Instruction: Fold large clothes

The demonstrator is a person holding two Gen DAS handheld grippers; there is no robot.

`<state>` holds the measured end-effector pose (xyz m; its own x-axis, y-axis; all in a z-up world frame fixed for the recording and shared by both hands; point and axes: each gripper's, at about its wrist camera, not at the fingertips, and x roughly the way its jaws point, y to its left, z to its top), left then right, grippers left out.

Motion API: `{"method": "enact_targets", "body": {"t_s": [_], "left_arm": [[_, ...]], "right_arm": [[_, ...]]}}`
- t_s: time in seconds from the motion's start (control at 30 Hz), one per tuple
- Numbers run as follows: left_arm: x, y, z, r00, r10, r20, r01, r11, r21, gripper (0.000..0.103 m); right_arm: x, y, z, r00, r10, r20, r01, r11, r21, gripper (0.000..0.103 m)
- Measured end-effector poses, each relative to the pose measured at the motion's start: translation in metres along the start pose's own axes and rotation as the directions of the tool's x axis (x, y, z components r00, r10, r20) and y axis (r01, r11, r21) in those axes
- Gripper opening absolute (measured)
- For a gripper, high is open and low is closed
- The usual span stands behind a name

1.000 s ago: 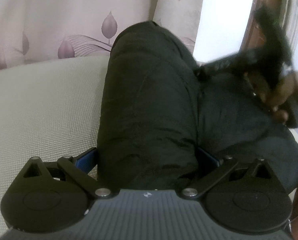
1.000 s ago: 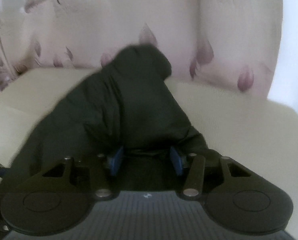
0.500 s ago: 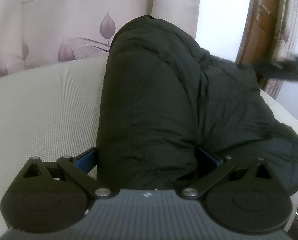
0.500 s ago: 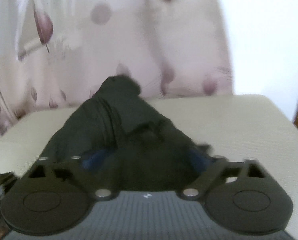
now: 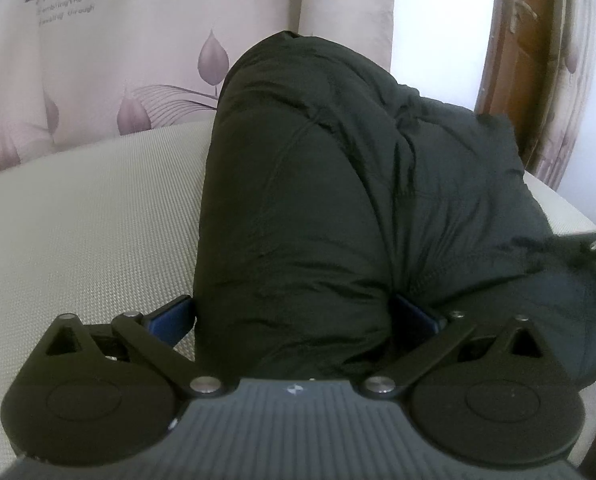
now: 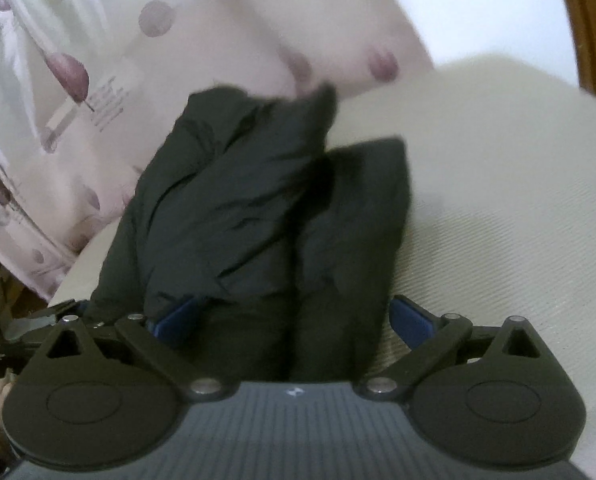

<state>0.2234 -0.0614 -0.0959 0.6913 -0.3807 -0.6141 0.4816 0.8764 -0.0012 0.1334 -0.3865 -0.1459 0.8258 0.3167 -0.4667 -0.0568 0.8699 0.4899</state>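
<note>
A bulky black padded garment [image 5: 337, 200] lies bunched on a cream woven surface [image 5: 90, 216]. My left gripper [image 5: 294, 316] has its blue-padded fingers [image 5: 170, 316] spread wide around a thick fold of it, pressed against both sides. The garment also shows in the right wrist view [image 6: 258, 208], folded into two lobes. My right gripper [image 6: 294, 316] stands wide open around the near end of the cloth, with its right pad [image 6: 409, 316] clear of the fabric. The other gripper's edge shows at the right of the left wrist view [image 5: 593, 246].
A pale curtain with purple leaf prints [image 5: 138, 60] hangs behind the surface. A brown wooden frame [image 5: 513, 40] stands at the right. The cream surface [image 6: 497, 180] stretches to the right of the garment.
My right gripper has opened from a narrower hold and swung right and lower along the garment. In the left wrist view the right hand dropped from upper right to the right edge. The left gripper stayed put.
</note>
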Motion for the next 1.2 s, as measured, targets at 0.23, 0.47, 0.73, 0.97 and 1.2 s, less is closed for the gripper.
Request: {"method": "enact_targets", "body": {"t_s": [0.23,0.47,0.73,0.97,1.2], "left_arm": [[-0.003,0.014,-0.011,0.999,-0.046,0.000,0.046,0.997,-0.065,0.103],[-0.045,0.045,-0.049,0.999,-0.042,-0.004,0.040,0.981,-0.191,0.096],[-0.140,0.048,-0.099,0.983,0.116,0.140,-0.085,0.973,-0.216,0.103],[-0.207,-0.023,-0.081,0.874,0.281,0.397,-0.306,0.952,-0.002,0.103],[-0.251,-0.053,-0.043,0.798,0.311,0.516,-0.300,0.948,-0.107,0.103]], "right_arm": [[0.035,0.004,-0.015,0.996,0.080,-0.045,-0.079,0.997,0.020,0.103],[0.054,0.053,-0.031,0.967,0.200,-0.156,-0.212,0.975,-0.061,0.098],[0.047,0.085,-0.049,0.949,0.274,-0.158,-0.294,0.948,-0.120,0.096],[-0.071,0.114,-0.060,0.960,0.063,0.271,0.009,0.967,-0.256,0.102],[-0.117,0.170,-0.085,0.879,-0.027,0.476,0.199,0.928,-0.315,0.103]]}}
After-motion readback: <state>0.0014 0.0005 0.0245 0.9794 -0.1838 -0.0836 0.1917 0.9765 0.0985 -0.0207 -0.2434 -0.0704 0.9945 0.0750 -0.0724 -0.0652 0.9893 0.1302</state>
